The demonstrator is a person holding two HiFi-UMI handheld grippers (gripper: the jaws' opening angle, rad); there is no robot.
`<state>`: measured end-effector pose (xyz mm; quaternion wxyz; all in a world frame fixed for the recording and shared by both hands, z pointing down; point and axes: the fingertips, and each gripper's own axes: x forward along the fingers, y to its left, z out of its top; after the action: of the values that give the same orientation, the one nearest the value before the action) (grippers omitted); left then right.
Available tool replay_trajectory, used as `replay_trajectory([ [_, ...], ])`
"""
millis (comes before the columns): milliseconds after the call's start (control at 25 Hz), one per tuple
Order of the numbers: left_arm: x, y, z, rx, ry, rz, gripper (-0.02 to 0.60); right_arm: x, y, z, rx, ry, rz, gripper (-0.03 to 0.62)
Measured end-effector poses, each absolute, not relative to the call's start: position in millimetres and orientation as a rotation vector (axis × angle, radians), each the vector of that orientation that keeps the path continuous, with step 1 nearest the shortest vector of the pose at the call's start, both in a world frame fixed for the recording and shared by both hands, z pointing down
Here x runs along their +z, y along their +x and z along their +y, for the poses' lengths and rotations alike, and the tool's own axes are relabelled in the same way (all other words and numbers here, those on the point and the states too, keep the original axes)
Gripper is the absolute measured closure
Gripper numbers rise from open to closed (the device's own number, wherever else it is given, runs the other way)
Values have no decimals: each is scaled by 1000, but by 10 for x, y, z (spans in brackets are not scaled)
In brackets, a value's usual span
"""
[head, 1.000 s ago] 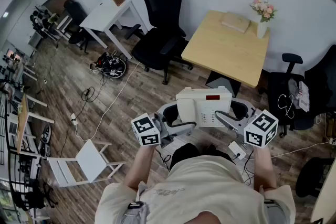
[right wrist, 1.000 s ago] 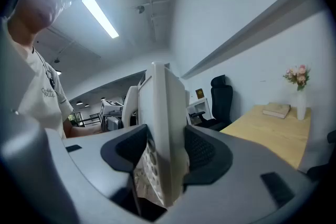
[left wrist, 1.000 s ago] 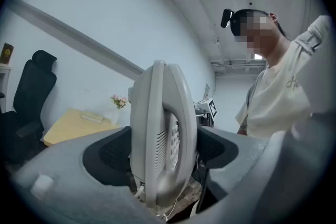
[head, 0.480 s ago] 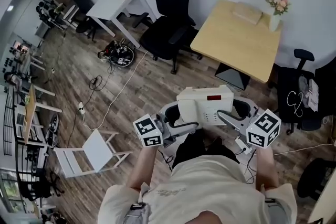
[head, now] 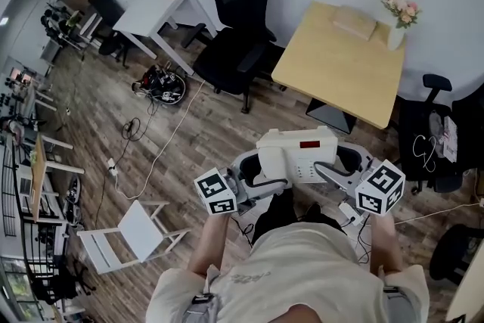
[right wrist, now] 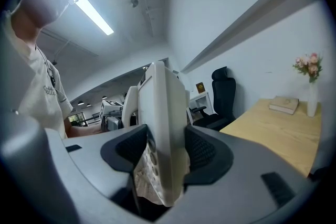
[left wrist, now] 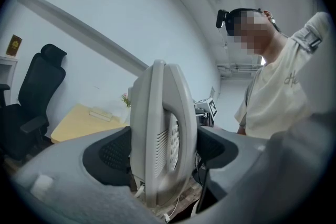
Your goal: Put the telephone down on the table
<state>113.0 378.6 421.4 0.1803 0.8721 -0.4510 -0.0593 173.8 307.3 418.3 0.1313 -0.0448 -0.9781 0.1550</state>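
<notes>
A white desk telephone (head: 296, 153) with a red display hangs in the air in front of the person, held from both sides. My left gripper (head: 255, 171) is shut on its left edge (left wrist: 157, 139). My right gripper (head: 339, 164) is shut on its right edge (right wrist: 165, 134). The wooden table (head: 340, 64) stands ahead and slightly right, well beyond the telephone. In the right gripper view the table (right wrist: 273, 134) lies to the right.
A book (head: 355, 22) and a vase of flowers (head: 398, 26) sit at the table's far side. A black office chair (head: 234, 34) stands left of the table, another chair (head: 427, 132) at its right. A white desk (head: 162, 11), cables (head: 159, 87) and a white chair (head: 132, 234) are on the floor.
The view has shifted slightly; the telephone stays held between both grippers, with the table a little nearer than a second ago.
</notes>
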Motion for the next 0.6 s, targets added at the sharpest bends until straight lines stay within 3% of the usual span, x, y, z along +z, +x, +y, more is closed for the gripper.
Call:
replay_trajectory([
  [600,4005,-149,2759,-192,2557,-1055,207,3936,565,2157,452,110,-2838,368],
])
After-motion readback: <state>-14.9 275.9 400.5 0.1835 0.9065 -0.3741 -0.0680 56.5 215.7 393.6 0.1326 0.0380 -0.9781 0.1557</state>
